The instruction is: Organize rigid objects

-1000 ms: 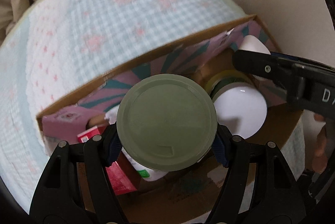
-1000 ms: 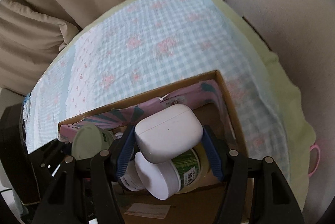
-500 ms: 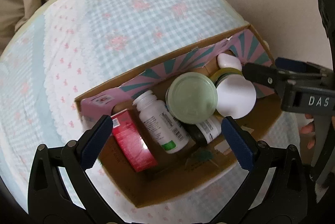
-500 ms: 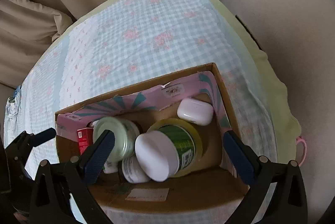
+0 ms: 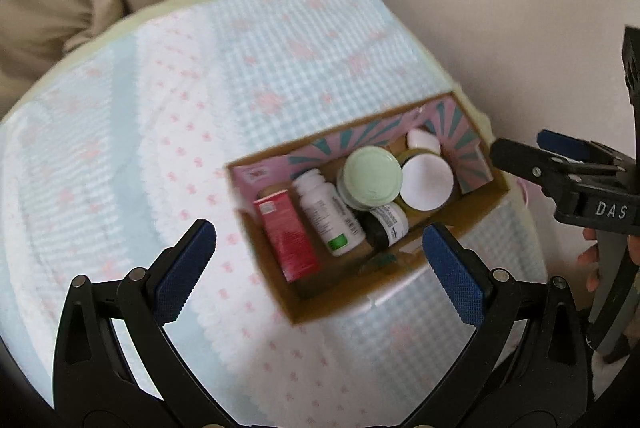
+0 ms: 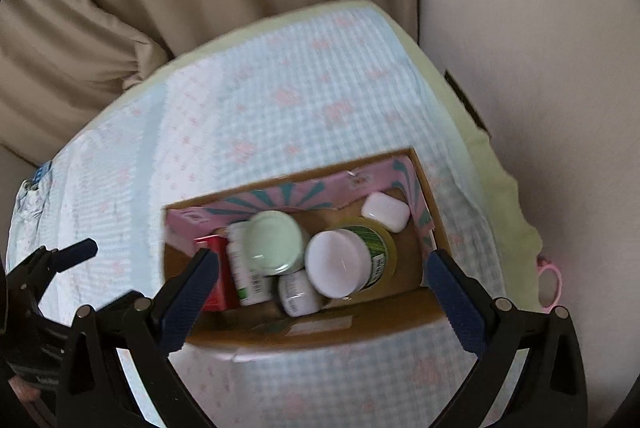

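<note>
A: Left wrist view — status?
B: Left gripper [image 5: 316,272] is seen spread w/ nothing held, lower centre. Cardboard box [image 5: 384,304] sits right of centre on the checked cloth [image 5: 240,67]; red carton [image 5: 286,238], white bottle [image 5: 326,216], green-lid jar [image 5: 370,175], white-lid jar [image 5: 426,181] are packed inside.

A: Right wrist view?
B: Right gripper [image 6: 320,304] is spread too, empty. White earbud case [image 6: 386,211] is lodged in the box's upper-right corner. No loose items are seen on the cloth; task is judged approx. done.
</note>
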A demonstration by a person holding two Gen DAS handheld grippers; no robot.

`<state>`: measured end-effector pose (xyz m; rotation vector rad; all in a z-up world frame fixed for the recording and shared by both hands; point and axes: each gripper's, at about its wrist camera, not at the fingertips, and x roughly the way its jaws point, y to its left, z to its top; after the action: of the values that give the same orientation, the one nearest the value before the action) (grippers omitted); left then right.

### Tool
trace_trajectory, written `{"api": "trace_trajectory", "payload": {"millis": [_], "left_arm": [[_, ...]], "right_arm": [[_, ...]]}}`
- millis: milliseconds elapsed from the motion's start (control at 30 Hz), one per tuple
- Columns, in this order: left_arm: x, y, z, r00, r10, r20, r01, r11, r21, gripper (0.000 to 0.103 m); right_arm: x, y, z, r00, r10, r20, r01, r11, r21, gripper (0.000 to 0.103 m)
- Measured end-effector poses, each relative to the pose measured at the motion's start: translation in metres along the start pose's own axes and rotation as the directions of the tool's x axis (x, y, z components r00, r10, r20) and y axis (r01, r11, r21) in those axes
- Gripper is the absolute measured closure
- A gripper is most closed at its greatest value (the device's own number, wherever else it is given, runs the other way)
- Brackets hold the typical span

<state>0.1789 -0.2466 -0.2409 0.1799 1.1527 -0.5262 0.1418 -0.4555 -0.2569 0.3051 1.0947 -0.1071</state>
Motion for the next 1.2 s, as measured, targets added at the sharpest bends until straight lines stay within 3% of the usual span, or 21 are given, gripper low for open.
{"api": "trace_trajectory", "payload": {"millis": [133, 300, 467, 600, 833, 1200], "left_arm": [[-0.076, 0.026, -0.012, 0.997, -0.003, 0.071, 0.009, 0.997, -0.078, 0.0], [-0.165, 0.061, -0.035, 0.983, 0.075, 0.165, -0.045, 0.983, -0.18, 0.0], [-0.24, 0.087, -0.067, 0.946, 0.179, 0.271, -0.104, 0.957, -0.271, 0.0], [-0.284, 0.096, -0.094, 0.903, 0.256, 0.344, -0.145, 0.937, -0.317, 0.0], [-0.31, 0.092, -0.125, 0.869, 0.305, 0.39, -0.172, 0.925, -0.338, 0.0], [-0.318, 0.067, -0.139, 0.86, 0.3, 0.413, -0.185, 0.937, -0.295, 0.0]], "right_arm": [[-0.06, 0.035, -0.001, 0.999, 0.013, 0.035, -0.011, 0.999, -0.043, 0.0], [-0.125, 0.082, -0.007, 0.995, 0.023, 0.101, -0.013, 0.995, -0.097, 0.0], [-0.179, 0.127, -0.018, 0.98, 0.039, 0.194, -0.004, 0.984, -0.178, 0.0], [-0.209, 0.151, -0.028, 0.964, 0.06, 0.261, -0.004, 0.978, -0.21, 0.0], [-0.233, 0.176, -0.064, 0.928, 0.044, 0.369, 0.056, 0.965, -0.256, 0.0], [-0.25, 0.179, -0.083, 0.913, 0.035, 0.407, 0.069, 0.969, -0.239, 0.0]]}}
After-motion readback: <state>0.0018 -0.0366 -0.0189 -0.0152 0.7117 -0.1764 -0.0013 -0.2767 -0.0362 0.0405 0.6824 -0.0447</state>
